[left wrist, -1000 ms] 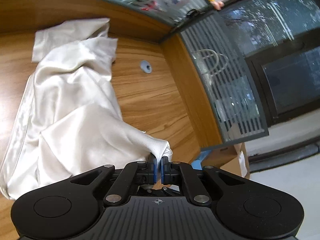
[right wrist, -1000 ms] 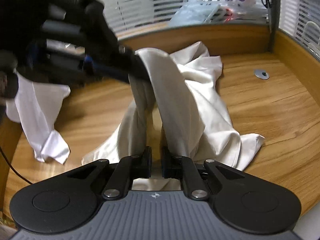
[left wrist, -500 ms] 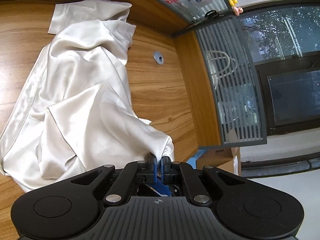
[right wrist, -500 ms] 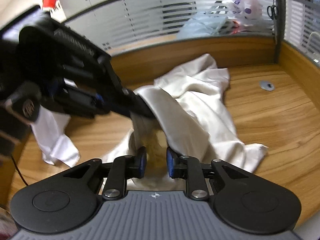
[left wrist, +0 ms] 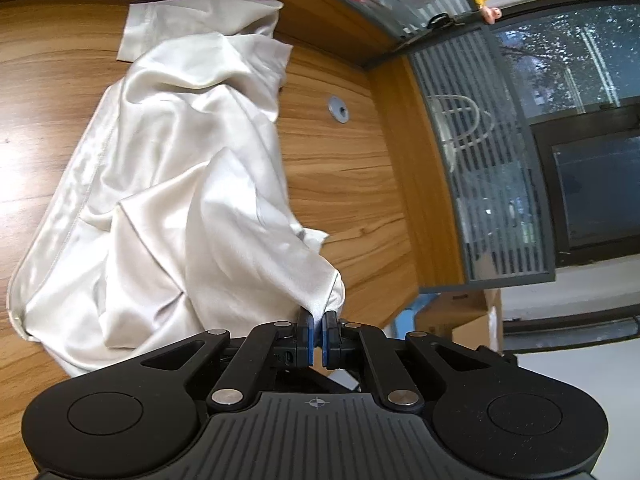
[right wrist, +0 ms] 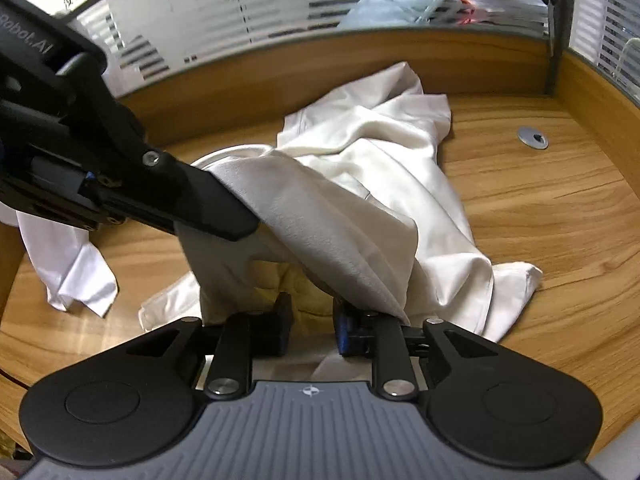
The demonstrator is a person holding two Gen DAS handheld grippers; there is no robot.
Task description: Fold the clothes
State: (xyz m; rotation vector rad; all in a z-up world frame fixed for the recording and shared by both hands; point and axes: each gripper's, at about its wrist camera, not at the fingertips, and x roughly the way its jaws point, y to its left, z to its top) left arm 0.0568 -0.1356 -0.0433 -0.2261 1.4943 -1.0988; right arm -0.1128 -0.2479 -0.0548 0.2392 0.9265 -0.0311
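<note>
— Where's the garment?

— The cream satin garment (left wrist: 172, 184) lies crumpled across the wooden worktop (left wrist: 348, 184), one sleeve end reaching toward the back wall. A second white cloth (right wrist: 72, 268) hangs over the worktop's left edge in the right wrist view.

— And the left claw (left wrist: 316, 332)?

— Clamped tight on a corner of the garment, lifting that corner off the wood so a fold of it drapes down in front of the right claw (right wrist: 312, 328).

— Is the right one holding anything?

— No. Its jaws have just been opening and stand apart; fabric lies between and under them, and the draped fold rests over one finger, but the pads aren't pressing on it.

— Anything else on the wood?

— A round grey cable grommet (left wrist: 338, 109), well apart from the cloth.
</note>
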